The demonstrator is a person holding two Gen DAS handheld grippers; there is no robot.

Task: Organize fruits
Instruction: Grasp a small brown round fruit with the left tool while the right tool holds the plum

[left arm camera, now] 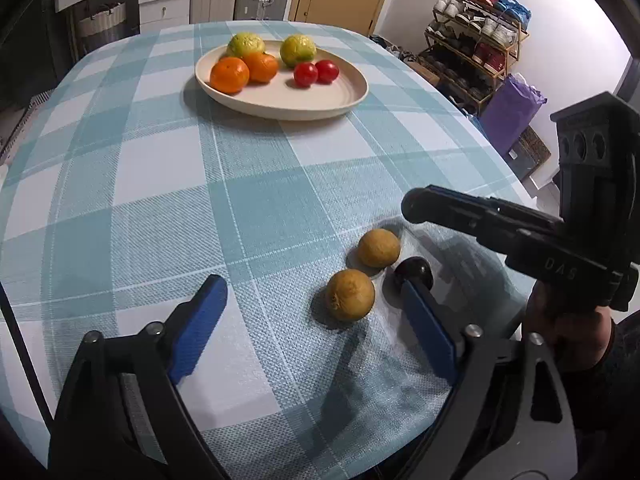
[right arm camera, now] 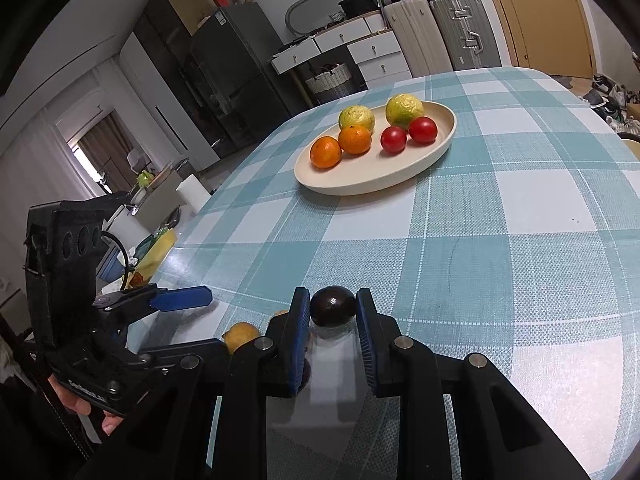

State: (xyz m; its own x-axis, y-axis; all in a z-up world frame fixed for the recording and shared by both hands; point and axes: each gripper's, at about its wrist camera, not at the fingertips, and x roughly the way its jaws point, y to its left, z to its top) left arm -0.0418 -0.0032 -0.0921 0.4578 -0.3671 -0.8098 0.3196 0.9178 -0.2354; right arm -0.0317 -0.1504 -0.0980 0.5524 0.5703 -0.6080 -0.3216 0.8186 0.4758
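Note:
A cream plate (left arm camera: 280,114) at the far side of the checked table holds two green-yellow citrus, two oranges (left arm camera: 229,75) and two red tomatoes (left arm camera: 316,73). Near me lie two brown round fruits (left arm camera: 350,294) (left arm camera: 378,247) and a dark plum (left arm camera: 414,274). My left gripper (left arm camera: 310,284) is open, with the nearer brown fruit between its fingertips, close to the right finger and untouched. In the right wrist view my right gripper (right arm camera: 332,294) is shut on another dark plum (right arm camera: 334,308), just above the cloth. The plate (right arm camera: 360,190) lies far ahead of it.
The table's right edge runs close behind the loose fruits. Beyond it stand a shoe rack (left arm camera: 476,40) and a purple bag (left arm camera: 510,108). A hand (left arm camera: 568,328) holds the right gripper's handle. Drawers and suitcases (right arm camera: 464,28) line the far wall.

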